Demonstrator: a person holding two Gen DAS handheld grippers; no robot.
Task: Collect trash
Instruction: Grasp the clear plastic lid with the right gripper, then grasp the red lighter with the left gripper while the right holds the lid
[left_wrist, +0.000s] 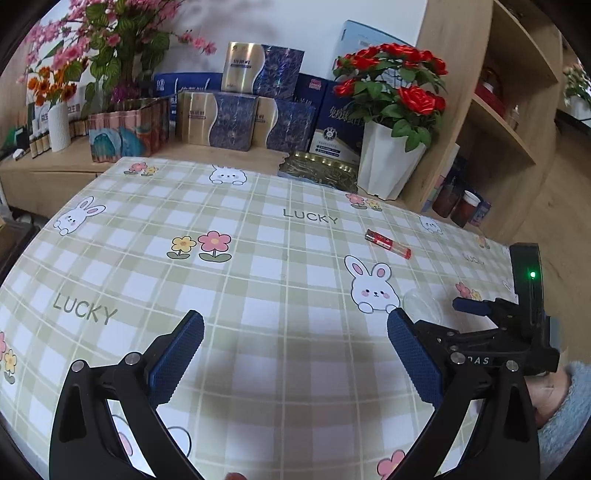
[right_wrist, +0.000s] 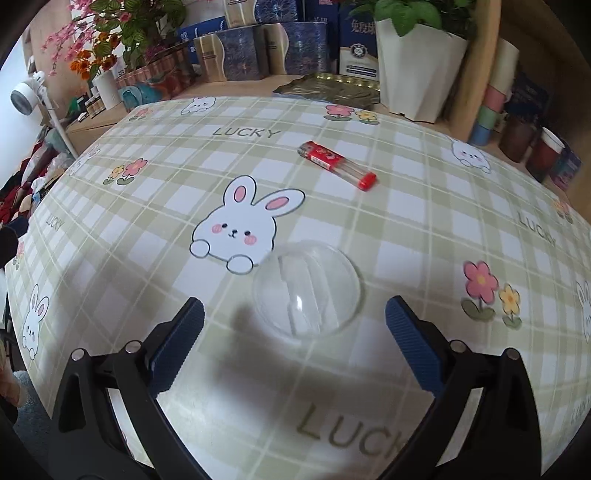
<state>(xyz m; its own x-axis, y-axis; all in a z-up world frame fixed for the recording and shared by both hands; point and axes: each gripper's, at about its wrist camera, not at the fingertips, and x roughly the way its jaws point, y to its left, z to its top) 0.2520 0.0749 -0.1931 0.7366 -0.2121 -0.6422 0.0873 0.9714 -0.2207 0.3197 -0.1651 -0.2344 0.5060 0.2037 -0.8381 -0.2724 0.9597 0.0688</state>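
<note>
Green-and-white checked tablecloth (right_wrist: 332, 221) printed with rabbits, flowers and "LUCKY" covers the table, backed by a wooden shelf of boxes and potted flowers. Over it the right gripper (right_wrist: 294, 325) hangs with its blue-padded jaws spread wide and empty; a clear domed plastic lid (right_wrist: 307, 288) lies flat on the cloth just ahead, between the fingertips' line and a printed rabbit. Farther back lies a red-and-clear plastic lighter (right_wrist: 337, 165), well apart from the lid. The left gripper (left_wrist: 295, 343) is likewise spread and holding nothing, above bare cloth, beside the right one.
</note>
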